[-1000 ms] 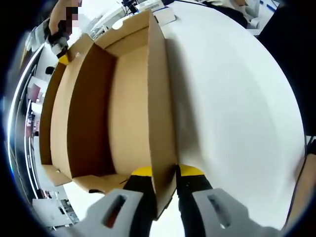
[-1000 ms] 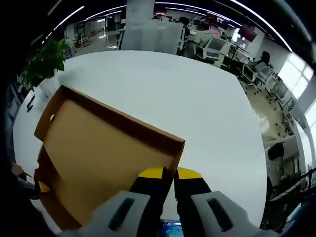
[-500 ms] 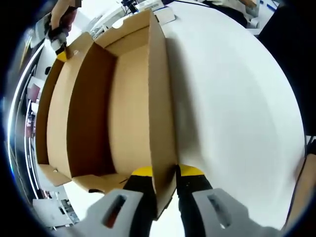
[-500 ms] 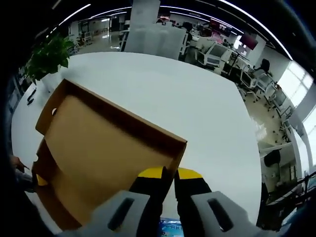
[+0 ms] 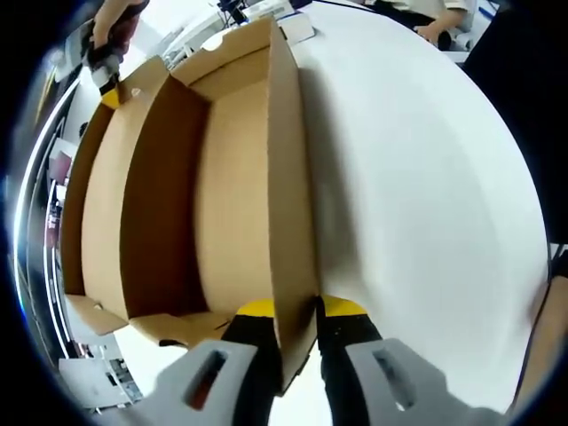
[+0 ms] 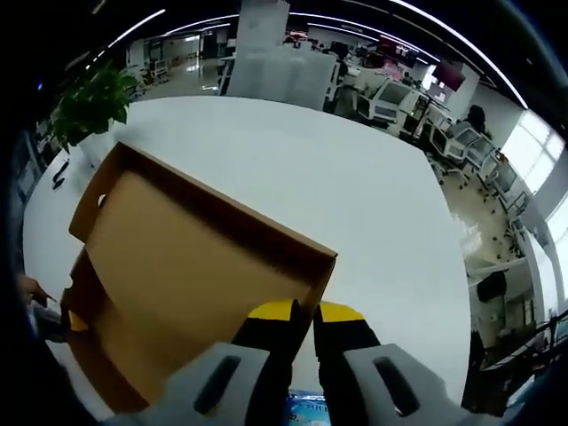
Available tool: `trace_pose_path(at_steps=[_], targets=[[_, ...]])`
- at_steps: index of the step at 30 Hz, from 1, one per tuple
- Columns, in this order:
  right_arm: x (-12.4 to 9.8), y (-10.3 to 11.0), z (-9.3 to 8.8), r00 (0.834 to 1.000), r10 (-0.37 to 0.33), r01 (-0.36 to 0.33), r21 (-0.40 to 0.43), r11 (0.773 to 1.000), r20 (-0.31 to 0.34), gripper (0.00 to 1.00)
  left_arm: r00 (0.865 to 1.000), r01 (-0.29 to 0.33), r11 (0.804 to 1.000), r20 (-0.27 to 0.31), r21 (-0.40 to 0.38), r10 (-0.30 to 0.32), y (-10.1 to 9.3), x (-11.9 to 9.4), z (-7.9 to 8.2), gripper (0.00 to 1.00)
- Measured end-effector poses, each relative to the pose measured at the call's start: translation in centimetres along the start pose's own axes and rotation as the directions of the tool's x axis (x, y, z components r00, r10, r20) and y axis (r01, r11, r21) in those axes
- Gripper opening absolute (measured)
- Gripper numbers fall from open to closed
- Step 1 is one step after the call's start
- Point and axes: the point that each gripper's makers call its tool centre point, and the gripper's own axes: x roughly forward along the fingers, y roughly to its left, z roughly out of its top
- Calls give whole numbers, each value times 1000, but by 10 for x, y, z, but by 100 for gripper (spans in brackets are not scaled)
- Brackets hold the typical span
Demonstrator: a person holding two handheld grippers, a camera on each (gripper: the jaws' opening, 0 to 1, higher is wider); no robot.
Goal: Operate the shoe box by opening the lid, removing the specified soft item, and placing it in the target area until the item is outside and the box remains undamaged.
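A brown cardboard shoe box [image 5: 231, 195] lies on the white table [image 5: 417, 195], and its inside looks like bare cardboard. My left gripper [image 5: 297, 309] is shut on the box's near side wall [image 5: 288, 222], one jaw on each side of the wall. The hinged lid [image 6: 186, 266] stands lifted, with my right gripper [image 6: 303, 311] shut on its front rim. In the left gripper view that right gripper [image 5: 108, 84] is at the lid's far corner. In the right gripper view the left gripper's yellow tip [image 6: 75, 321] peeks out low on the left.
The round white table [image 6: 355, 186] spreads wide around the box. A potted plant [image 6: 89, 106] stands at its left edge, with office desks and monitors [image 6: 390, 89] beyond. A flat white object [image 5: 297, 27] lies past the box's far end, and a person's hand [image 5: 435, 28] rests nearby.
The lid has swung slightly further open, carried by the right gripper. The left gripper and the box body have stayed still.
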Motion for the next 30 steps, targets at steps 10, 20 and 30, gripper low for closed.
trace_pose_path(at_steps=[10, 20, 30], targets=[[-7, 1, 2, 999, -16, 17, -18, 1000, 44, 6, 1000, 0, 1000, -2, 1, 0, 0, 0, -1, 14], [-21, 0, 1, 998, -15, 17, -26, 1000, 67, 6, 1000, 2, 1000, -6, 3, -2, 0, 0, -1, 14], [-30, 0, 0, 995, -27, 31, -44, 999, 94, 6, 1000, 3, 1000, -3, 9, -3, 0, 0, -2, 13]])
